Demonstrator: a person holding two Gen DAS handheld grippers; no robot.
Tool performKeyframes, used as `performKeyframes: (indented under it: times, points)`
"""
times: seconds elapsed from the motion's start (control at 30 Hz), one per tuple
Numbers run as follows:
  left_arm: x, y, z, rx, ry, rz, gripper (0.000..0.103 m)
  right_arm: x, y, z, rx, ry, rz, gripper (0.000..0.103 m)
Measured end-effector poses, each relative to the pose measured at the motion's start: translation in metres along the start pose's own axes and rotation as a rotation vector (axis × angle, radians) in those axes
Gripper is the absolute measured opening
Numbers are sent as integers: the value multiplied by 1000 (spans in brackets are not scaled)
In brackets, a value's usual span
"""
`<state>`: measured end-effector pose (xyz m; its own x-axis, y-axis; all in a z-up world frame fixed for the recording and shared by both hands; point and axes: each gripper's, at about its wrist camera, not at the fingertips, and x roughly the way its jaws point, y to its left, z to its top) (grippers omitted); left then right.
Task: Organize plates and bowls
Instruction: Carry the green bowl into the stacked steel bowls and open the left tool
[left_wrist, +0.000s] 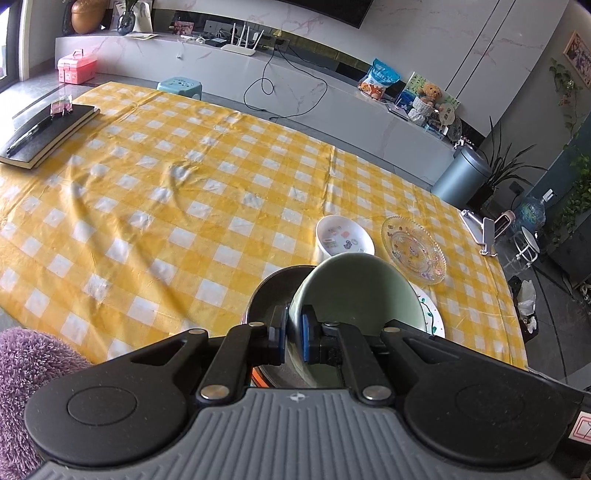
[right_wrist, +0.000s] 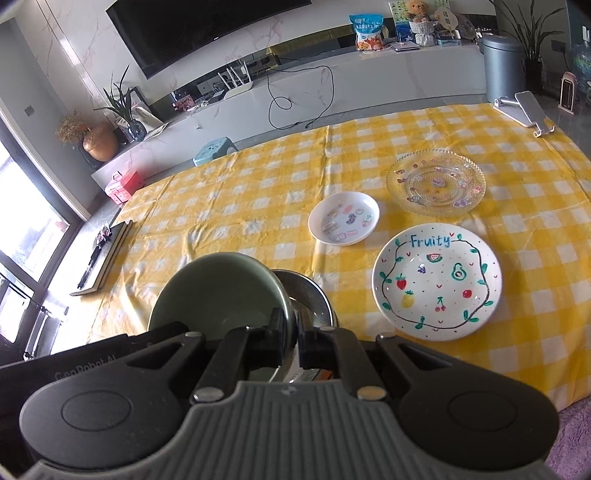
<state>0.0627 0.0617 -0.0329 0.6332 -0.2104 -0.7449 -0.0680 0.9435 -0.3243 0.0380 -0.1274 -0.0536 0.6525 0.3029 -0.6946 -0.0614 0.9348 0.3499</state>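
Observation:
My left gripper (left_wrist: 292, 332) is shut on the left rim of a pale green bowl (left_wrist: 362, 291), which hangs tilted toward me. Just behind and below it sits a steel bowl (left_wrist: 273, 291). In the right wrist view my right gripper (right_wrist: 295, 339) is shut on the thin near rim of the steel bowl (right_wrist: 310, 295), and the green bowl (right_wrist: 218, 291) overlaps its left side. To the right lie a white "Fruity" plate (right_wrist: 437, 282), a small white sticker dish (right_wrist: 344, 218) and a clear glass plate (right_wrist: 436, 181).
A yellow checked tablecloth (left_wrist: 147, 184) covers the table. A black notebook with a pen (left_wrist: 44, 129) lies at the far left. A phone stand (right_wrist: 521, 110) stands at the far right corner. A purple fuzzy fabric (left_wrist: 29, 369) shows below the near edge.

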Motion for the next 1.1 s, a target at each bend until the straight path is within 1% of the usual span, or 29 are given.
performKeyframes:
  times: [0.2,0.4,0.53,0.7,0.87,1.1]
  points:
    - [14,3,-5,16,49,23,7,17,-2,-3,-11,39,-29,5]
    - [23,2,-6,41,73,36,7,28,-2,-7,-38,57,-64,5]
    - [27,2,-5,55,77,49,6,32,-2,-7,-46,64,-68,5]
    - [30,5,-4,49,80,55,6,37,0,-9,-56,72,-71,5]
    - [31,7,-4,54,77,56,6,41,4,-10,-86,62,-92,5]
    - [28,5,-2,64,53,52,6,41,5,-10,-106,54,-98,9]
